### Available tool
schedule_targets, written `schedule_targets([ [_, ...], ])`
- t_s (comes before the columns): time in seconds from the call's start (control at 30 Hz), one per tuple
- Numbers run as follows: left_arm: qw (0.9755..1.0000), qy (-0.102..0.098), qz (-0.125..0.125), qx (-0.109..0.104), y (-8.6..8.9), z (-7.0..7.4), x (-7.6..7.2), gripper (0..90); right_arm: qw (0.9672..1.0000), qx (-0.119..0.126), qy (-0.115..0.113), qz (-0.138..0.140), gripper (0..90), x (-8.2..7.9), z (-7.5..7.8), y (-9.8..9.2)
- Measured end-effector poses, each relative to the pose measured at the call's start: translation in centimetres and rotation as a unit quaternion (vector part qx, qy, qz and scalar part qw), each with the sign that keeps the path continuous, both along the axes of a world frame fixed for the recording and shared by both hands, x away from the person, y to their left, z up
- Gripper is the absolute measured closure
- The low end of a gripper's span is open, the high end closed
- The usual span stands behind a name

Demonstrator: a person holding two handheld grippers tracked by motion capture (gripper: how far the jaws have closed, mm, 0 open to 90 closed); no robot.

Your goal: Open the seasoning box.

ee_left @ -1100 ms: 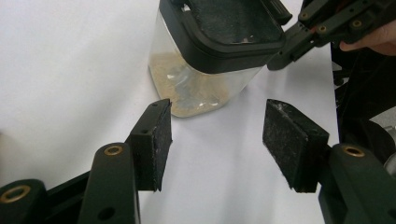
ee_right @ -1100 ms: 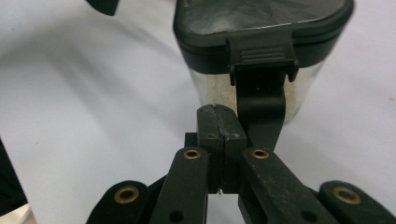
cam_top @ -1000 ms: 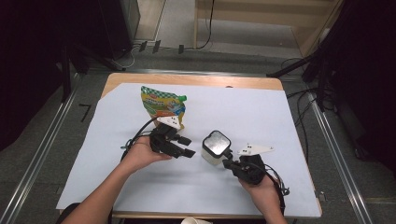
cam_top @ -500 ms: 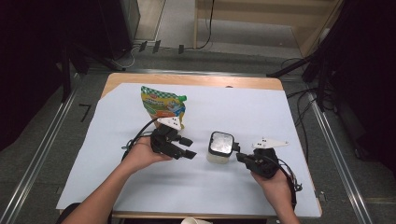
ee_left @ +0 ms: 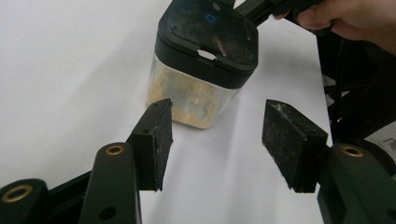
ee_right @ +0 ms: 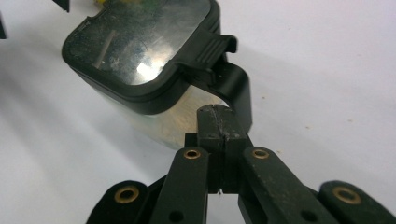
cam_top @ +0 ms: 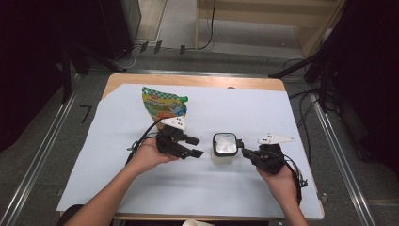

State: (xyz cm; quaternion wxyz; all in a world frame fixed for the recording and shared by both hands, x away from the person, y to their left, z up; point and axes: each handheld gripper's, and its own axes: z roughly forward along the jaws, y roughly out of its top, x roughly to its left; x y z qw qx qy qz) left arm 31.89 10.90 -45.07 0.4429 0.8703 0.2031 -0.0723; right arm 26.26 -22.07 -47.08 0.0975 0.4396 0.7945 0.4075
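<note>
Roughly at the middle of the counter [cam_top: 263, 202], a little toward the near edge, stands the task's thing: a small square container [cam_top: 224, 149] with clear walls and a black lid [ee_left: 208, 35]. Left to right, the scene starts with a colourful printed pouch [cam_top: 163, 103] lying toward the far edge, left of centre. Just nearer than it, the left claw [cam_top: 196, 147] points at the container with its jaws spread and nothing between them; in the left gripper view its pads [ee_left: 158, 140] flank bare white covering, and the container sits just beyond them, untouched. Right of the container, the right claw [cam_top: 244, 153] has its jaws pressed together, tips touching or almost touching the black latch tab [ee_right: 212, 49] that sticks out from the lid; whether anything is pinched there I cannot tell.

The container looks like rigid plastic, light, with a pale powdery residue low inside, so it should slide or tip easily on the smooth covering. Its glossy walls are probably slippery. A sensible hold is across two opposite flat walls just under the lid rim, squeezing moderately, while the tab serves for prying the lid.
</note>
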Motion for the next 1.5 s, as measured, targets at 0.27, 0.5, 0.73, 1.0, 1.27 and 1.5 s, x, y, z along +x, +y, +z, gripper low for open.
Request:
schedule_targets([
  [0.27, 0.999, -0.004, -0.035, 0.028, -2.0, 0.6, 0.9, 31.4, 0.9996, 0.007, 0.009, -0.027, 90.0, 1.7, -0.6, -1.3],
  [0.5, 0.9984, 0.01, -0.048, 0.029, -3.8, 0.5, 1.8, 24.9, 0.9993, 0.001, 0.02, -0.03, 90.0, 3.6, -1.6, -0.8],
  [0.73, 0.9982, 0.011, -0.055, 0.023, -5.1, -0.4, 2.2, 14.4, 0.9994, -0.012, 0.017, -0.027, 90.0, 3.3, -1.8, 0.1],
  [1.0, 0.9976, -0.016, -0.055, 0.038, -5.7, -1.3, 2.1, 14.5, 0.9991, -0.02, 0.016, -0.035, 90.0, 3.4, -2.0, 0.4],
  [1.27, 0.997, -0.037, -0.045, 0.05, -6.4, -2.1, 2.0, 13.5, 0.9988, -0.025, 0.013, -0.039, 90.0, 3.3, -2.0, 1.0],
  [1.5, 0.9969, -0.047, -0.04, 0.049, -6.6, -2.2, 1.8, 13.2, 0.9989, -0.023, 0.014, -0.039, 90.0, 3.3, -2.1, 1.1],
])
